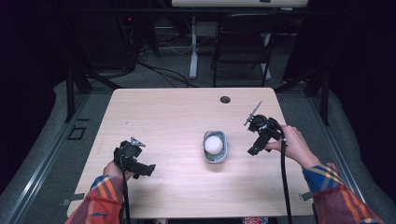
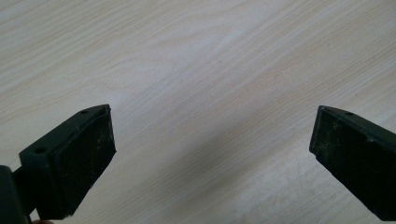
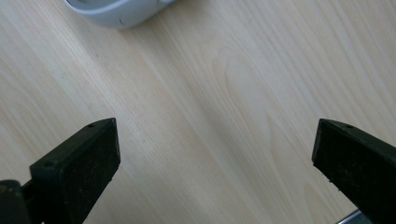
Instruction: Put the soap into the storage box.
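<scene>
While the white ball (image 1: 214, 144) rests inside the grey bowl (image 1: 225, 150), the bowl itself stands on the wooden table (image 1: 163, 116), slightly right of the table's middle in the high view. The ball sits toward the far half of the bowl and touches neither gripper.

Right gripper (image 1: 255, 150): held in the person's right hand (image 1: 292, 147), positioned just to the right of the bowl and apart from it. In the right gripper view, its two black jaws stand wide apart with bare table between them and nothing gripped. The bowl's pale rim (image 3: 122, 13) appears at the top left of that view, beyond the jaws.

Left gripper (image 1: 148, 170): held in the person's left hand (image 1: 116, 169) near the front left part of the table, well apart from the bowl. In the left gripper view, its jaws are likewise spread wide over bare wood grain, holding nothing.

Both sleeves (image 1: 100, 198) show an orange, blue and red plaid pattern. A black cable (image 1: 284, 186) trails from the right gripper toward the table's near edge. A small round hole (image 1: 225, 99) is set in the table near its far edge. Beyond the table, a dark chair (image 1: 243, 42) stands on the floor.
</scene>
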Demonstrator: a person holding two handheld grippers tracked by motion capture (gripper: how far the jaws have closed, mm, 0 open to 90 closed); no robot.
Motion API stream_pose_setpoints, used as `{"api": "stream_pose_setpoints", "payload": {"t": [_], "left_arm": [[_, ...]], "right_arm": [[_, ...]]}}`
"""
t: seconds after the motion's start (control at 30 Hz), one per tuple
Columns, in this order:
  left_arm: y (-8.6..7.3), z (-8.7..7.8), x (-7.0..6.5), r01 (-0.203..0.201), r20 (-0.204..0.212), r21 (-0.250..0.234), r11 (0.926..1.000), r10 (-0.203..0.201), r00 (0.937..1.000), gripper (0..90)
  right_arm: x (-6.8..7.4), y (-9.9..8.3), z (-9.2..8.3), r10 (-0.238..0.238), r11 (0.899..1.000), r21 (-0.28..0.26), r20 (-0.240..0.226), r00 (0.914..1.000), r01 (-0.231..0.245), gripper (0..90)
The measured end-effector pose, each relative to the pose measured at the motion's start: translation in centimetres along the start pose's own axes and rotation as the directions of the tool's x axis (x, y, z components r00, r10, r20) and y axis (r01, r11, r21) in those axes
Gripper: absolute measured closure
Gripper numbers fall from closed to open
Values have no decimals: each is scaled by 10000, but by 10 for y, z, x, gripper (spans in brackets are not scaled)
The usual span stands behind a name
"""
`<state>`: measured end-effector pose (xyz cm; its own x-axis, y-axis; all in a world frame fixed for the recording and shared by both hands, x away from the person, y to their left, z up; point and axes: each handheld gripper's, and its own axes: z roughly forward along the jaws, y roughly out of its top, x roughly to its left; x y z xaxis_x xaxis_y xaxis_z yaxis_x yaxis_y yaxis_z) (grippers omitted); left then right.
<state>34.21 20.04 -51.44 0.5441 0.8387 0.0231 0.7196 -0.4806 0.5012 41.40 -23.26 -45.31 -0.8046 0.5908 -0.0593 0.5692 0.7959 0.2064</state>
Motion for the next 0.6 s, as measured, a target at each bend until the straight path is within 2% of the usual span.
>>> {"api": "stream_pose_setpoints", "payload": {"t": [0.03,0.07,0.13,0.23,0.27,0.53,0.6], "left_arm": [[0,0,0,0,0,0,10000,0,10000,1],[0,0,0,-3,0,28,10000,3,10000,1],[0,0,0,-2,-2,16,10000,2,10000,1],[0,0,0,12,-5,10,10000,-12,10000,1],[0,0,0,-5,-5,17,10000,5,10000,1],[0,0,0,2,-71,9,10000,-2,10000,2],[0,0,0,-3,-65,-5,10000,3,10000,2]], "right_arm": [[0,0,0,0,10000,0,0,10000,0,6],[-2,-7,0,64,9999,93,103,9999,-65,8],[-1,-12,2,251,9997,-46,13,9997,-251,10],[-4,-22,1,330,9994,81,23,9995,-330,10],[-4,-29,3,563,9984,-19,-11,9984,-563,4],[-3,-50,10,683,9969,381,54,9977,-684,7],[-3,-52,12,715,9968,347,52,9974,-717,7]]}}
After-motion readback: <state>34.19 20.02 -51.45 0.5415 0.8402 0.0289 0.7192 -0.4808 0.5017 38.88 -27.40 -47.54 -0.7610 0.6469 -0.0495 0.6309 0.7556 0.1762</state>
